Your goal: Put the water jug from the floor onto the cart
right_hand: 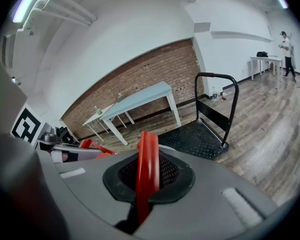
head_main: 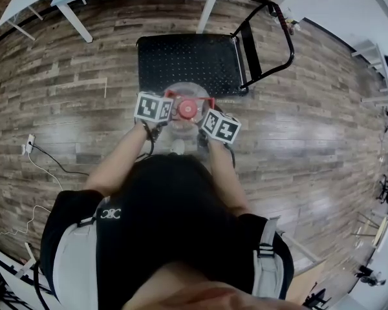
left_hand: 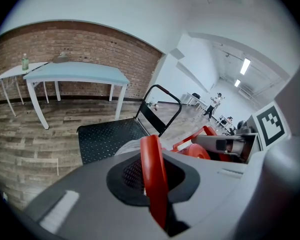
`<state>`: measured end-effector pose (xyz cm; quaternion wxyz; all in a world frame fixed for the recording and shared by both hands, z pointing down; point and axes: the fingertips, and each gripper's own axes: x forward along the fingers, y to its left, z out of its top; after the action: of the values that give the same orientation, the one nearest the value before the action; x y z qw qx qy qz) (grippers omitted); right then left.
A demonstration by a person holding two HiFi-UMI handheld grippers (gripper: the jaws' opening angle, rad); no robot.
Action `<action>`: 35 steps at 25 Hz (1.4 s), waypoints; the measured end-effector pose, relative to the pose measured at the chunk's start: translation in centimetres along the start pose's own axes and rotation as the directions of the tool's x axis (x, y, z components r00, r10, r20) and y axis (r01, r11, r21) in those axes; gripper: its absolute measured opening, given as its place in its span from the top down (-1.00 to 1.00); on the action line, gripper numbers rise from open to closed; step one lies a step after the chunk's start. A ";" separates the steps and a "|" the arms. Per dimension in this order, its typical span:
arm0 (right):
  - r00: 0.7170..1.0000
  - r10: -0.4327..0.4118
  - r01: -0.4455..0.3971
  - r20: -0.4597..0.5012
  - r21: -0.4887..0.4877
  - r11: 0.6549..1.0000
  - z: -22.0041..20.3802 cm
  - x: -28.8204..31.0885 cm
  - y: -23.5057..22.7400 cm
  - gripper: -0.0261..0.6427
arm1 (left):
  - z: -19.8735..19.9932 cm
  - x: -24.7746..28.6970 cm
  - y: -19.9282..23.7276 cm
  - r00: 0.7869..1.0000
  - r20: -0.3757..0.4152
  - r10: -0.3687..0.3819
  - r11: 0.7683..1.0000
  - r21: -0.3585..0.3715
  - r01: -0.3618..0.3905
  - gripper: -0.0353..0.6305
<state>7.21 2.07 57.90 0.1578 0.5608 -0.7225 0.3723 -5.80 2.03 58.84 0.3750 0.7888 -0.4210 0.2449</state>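
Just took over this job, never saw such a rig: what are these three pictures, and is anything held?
No robot arm here: a person holds a two-jaw gripper in each hand. The head view looks down from the person's head; the other two views ride on the grippers, looking along their jaws. The left gripper and right gripper are each shut on the red handle of the water jug; the marker cubes belong to the grippers. Ahead on the wooden floor stands the black cart. The jug is near its front edge, not yet on it.
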 end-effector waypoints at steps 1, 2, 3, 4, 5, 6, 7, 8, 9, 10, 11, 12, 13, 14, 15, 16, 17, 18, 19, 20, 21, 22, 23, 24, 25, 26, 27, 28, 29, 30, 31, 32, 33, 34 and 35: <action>1.000 0.006 -0.006 0.000 0.000 1.000 0.6 0.5 -0.4 0.88 | 0.6 0.6 0.0 1.000 -0.001 0.005 1.000 0.001 -0.005 0.86; 1.000 0.012 -0.013 0.002 0.001 1.000 1.2 1.0 -0.7 0.88 | 1.3 1.1 0.1 1.000 -0.002 0.010 1.000 0.002 -0.010 0.86; 1.000 0.020 -0.020 0.003 0.001 1.000 1.8 1.5 -1.0 0.88 | 1.9 1.7 0.2 1.000 -0.003 0.015 1.000 0.003 -0.015 0.86; 1.000 0.026 -0.026 0.003 -0.001 1.000 2.3 1.9 -1.3 0.88 | 2.4 2.1 0.2 1.000 -0.003 0.019 1.000 0.004 -0.019 0.86; 1.000 0.031 -0.031 0.001 -0.005 1.000 2.8 2.3 -1.5 0.88 | 2.9 2.6 0.2 1.000 0.000 0.022 1.000 0.001 -0.022 0.86; 0.999 0.035 -0.035 -0.002 -0.009 0.999 3.3 2.6 -1.8 0.88 | 3.5 3.0 0.1 1.000 0.003 0.024 1.000 -0.003 -0.024 0.86; 0.999 0.036 -0.036 -0.005 -0.012 0.999 3.9 2.8 -2.2 0.88 | 4.0 3.3 0.0 1.000 0.008 0.025 1.000 -0.007 -0.025 0.86; 0.999 0.036 -0.037 -0.006 -0.015 0.999 4.6 3.0 -2.6 0.88 | 4.6 3.7 -0.2 1.000 0.014 0.026 1.000 -0.010 -0.026 0.86; 0.999 0.036 -0.036 -0.005 -0.017 0.999 5.3 3.3 -2.9 0.88 | 5.3 4.0 -0.3 0.999 0.021 0.027 1.000 -0.010 -0.027 0.86; 0.999 0.037 -0.037 -0.002 -0.019 0.999 6.0 3.5 -3.2 0.88 | 5.9 4.4 -0.5 0.999 0.027 0.029 1.000 -0.009 -0.029 0.86; 0.999 0.040 -0.040 0.000 -0.020 0.999 6.6 3.7 -3.4 0.88 | 6.4 4.6 -0.5 0.999 0.032 0.032 0.999 -0.010 -0.032 0.86; 0.999 0.044 -0.044 0.000 -0.020 0.999 6.9 3.9 -3.6 0.88 | 6.8 4.9 -0.5 0.999 0.034 0.034 0.999 -0.014 -0.034 0.86; 0.999 0.048 -0.048 0.000 -0.020 0.999 7.2 4.0 -3.7 0.88 | 7.1 5.1 -0.5 0.999 0.036 0.035 0.999 -0.017 -0.035 0.86; 0.999 0.051 -0.051 0.001 -0.019 0.999 7.4 4.1 -3.8 0.88 | 7.3 5.4 -0.5 0.999 0.036 0.036 0.999 -0.019 -0.035 0.86; 0.999 0.051 -0.051 0.002 -0.017 0.999 7.6 4.3 -3.9 0.88 | 7.5 5.6 -0.4 0.999 0.035 0.036 0.999 -0.018 -0.036 0.86; 0.999 0.050 -0.050 0.005 -0.018 0.999 7.8 4.4 -3.9 0.88 | 7.7 5.7 -0.4 0.999 0.035 0.038 0.999 -0.015 -0.037 0.86; 0.999 0.049 -0.049 0.007 -0.019 0.999 8.0 4.6 -3.9 0.88 | 7.9 5.8 -0.3 0.999 0.036 0.039 0.999 -0.013 -0.039 0.86; 0.999 0.052 -0.052 0.008 -0.020 0.998 8.1 4.9 -3.9 0.88 | 8.0 5.9 -0.1 0.998 0.038 0.040 0.999 -0.012 -0.039 0.86; 0.999 0.053 -0.053 0.007 -0.021 0.998 8.2 5.2 -3.9 0.88 | 8.1 6.0 0.0 0.998 0.039 0.040 0.999 -0.014 -0.039 0.86; 0.999 0.048 -0.048 0.003 -0.024 0.999 8.2 5.4 -4.0 0.88 | 8.2 6.2 0.1 0.998 0.039 0.039 0.999 -0.017 -0.039 0.86; 0.999 0.041 -0.041 -0.004 -0.028 0.999 8.3 5.6 -4.3 0.88 | 8.2 6.5 0.1 0.999 0.038 0.038 0.999 -0.020 -0.037 0.86; 0.999 0.033 -0.034 -0.011 -0.031 0.999 8.4 5.9 -4.6 0.88 | 8.4 6.9 0.2 0.999 0.034 0.036 0.999 -0.024 -0.035 0.86; 0.999 0.027 -0.028 -0.018 -0.033 0.999 8.5 6.2 -4.9 0.88 | 8.5 7.4 0.3 0.999 0.029 0.033 0.999 -0.029 -0.032 0.86; 0.999 0.021 -0.022 -0.025 -0.034 0.999 8.6 6.5 -5.1 0.88 | 8.7 7.8 0.4 0.999 0.022 0.030 0.999 -0.033 -0.029 0.86; 0.999 0.016 -0.017 -0.031 -0.033 0.999 8.8 6.9 -5.4 0.88 | 8.9 8.3 0.5 1.000 0.014 0.027 0.999 -0.035 -0.026 0.86; 0.999 0.011 -0.012 -0.036 -0.032 0.999 8.9 7.2 -5.6 0.88 | 9.1 8.8 0.7 1.000 0.006 0.024 0.999 -0.034 -0.024 0.86; 0.999 0.007 -0.008 -0.040 -0.029 1.000 9.0 7.7 -5.9 0.88 | 9.3 9.2 0.8 1.000 0.000 0.021 0.999 -0.031 -0.021 0.86; 0.999 0.003 -0.004 -0.044 -0.025 1.000 9.2 8.1 -6.1 0.88 | 9.6 9.7 1.0 1.000 -0.004 0.017 0.999 -0.029 -0.017 0.86; 0.999 0.001 -0.002 -0.046 -0.020 1.000 9.4 8.5 -6.3 0.88 | 10.0 10.1 1.2 1.000 -0.007 0.013 1.000 -0.028 -0.013 0.86; 0.999 -0.001 0.000 -0.046 -0.015 1.000 9.7 9.0 -6.5 0.88 | 10.3 10.5 1.4 1.000 -0.011 0.010 1.000 -0.027 -0.010 0.86; 0.999 -0.002 0.001 -0.046 -0.011 1.000 10.0 9.5 -6.6 0.88 | 10.8 11.0 1.7 1.000 -0.015 0.007 1.000 -0.027 -0.007 0.86; 0.999 -0.003 0.002 -0.047 -0.006 1.000 10.3 10.0 -6.7 0.88 | 11.2 11.4 1.9 1.000 -0.020 0.004 1.000 -0.027 -0.005 0.86; 0.999 -0.004 0.004 -0.048 -0.002 1.000 10.7 10.5 -6.8 0.88 | 11.6 11.9 2.3 1.000 -0.025 0.002 1.000 -0.028 -0.002 0.86; 0.999 -0.005 0.005 -0.049 0.001 1.000 11.0 11.0 -6.9 0.88 | 12.1 12.4 2.6 1.000 -0.029 0.000 1.000 -0.028 -0.001 0.86; 0.999 -0.006 0.007 -0.052 0.003 1.000 11.4 11.6 -7.0 0.88 | 12.6 12.9 2.9 0.999 -0.033 -0.002 1.000 -0.029 0.001 0.87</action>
<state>12.17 -14.72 60.25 0.1769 0.5535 -0.7158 0.3871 -0.61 -15.30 61.44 0.3932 0.7795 -0.4178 0.2514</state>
